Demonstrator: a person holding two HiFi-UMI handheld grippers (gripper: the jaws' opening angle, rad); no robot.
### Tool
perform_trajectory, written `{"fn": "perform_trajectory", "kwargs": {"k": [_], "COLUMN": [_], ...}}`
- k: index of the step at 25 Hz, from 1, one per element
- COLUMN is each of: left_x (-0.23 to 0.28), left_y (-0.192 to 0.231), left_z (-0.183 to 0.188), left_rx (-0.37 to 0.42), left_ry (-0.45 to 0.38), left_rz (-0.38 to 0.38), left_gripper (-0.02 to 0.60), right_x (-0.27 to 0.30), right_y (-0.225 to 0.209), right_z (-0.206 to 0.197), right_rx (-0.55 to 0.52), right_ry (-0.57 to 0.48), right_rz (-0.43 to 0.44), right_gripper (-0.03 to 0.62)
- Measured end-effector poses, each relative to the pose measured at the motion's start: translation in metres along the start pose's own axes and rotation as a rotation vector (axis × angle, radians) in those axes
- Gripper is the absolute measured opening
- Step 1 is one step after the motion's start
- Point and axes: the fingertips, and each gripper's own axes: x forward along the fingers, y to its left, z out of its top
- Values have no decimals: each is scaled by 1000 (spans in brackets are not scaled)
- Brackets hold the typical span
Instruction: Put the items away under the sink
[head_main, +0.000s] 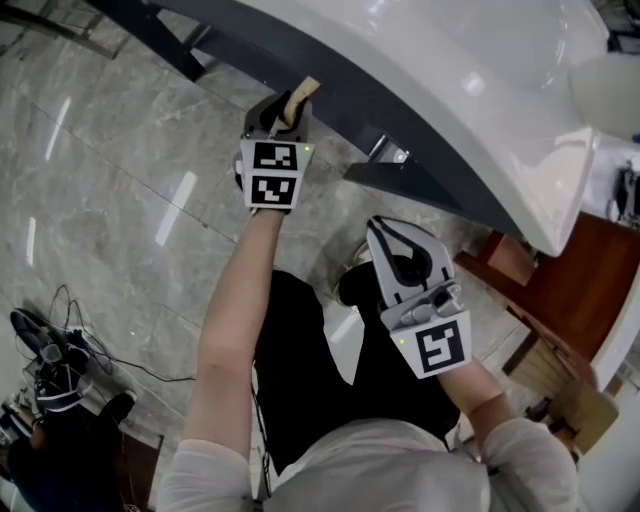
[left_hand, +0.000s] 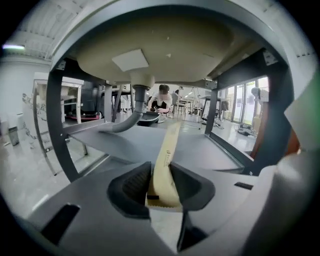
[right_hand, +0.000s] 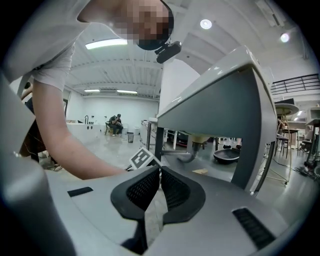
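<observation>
From the head view, the left tool is held out near the dark frame of the white glossy sink. A flat, pale beige strip sticks out of its tip. The right tool hangs lower, close to the person's body and above the grey marble floor. The edge of the flat dark grey table shows under the sink.

In the left gripper view, the jaws are clamped on the strip's near end. The strip slants up and forward over the table (I cannot tell if it touches). Behind it a grey curved drain pipe comes down from the basin's underside.

In the right gripper view, the jaws are pressed together with nothing between them. The left tool's marker cube shows just beyond them.
</observation>
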Motion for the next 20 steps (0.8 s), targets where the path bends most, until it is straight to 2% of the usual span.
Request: {"fn": "perform_trajectory", "kwargs": {"k": [3, 7, 9, 11, 12, 17, 20], "left_x": [5, -16, -34, -53, -62, -108, -140], "left_y": [-1, 4, 11, 14, 13, -2, -10], "left_z": [35, 39, 44, 50, 52, 56, 62], "left_rx": [2, -33, -53, -70, -77, -132, -167], "left_ry": [-92, -144, -177, -200, -203, -161, -136], "left_rz": [1, 12, 37, 52, 52, 15, 23], "left_gripper": [173, 177, 144, 41, 16, 3, 3], "right_x": [2, 3, 6, 8, 7, 0, -9], "right_y": [-2, -1, 0, 3, 5, 19, 25], "right_z": [-5, -3, 3, 12, 18, 59, 85], "right_rx": [10, 8, 22, 32, 35, 39, 37], "right_ry": [20, 40, 46, 55, 60, 75, 88], "right_rz": [-2, 12, 21, 31, 37, 80, 99], "right_gripper": [37, 37, 37, 37, 37, 37, 37]}}
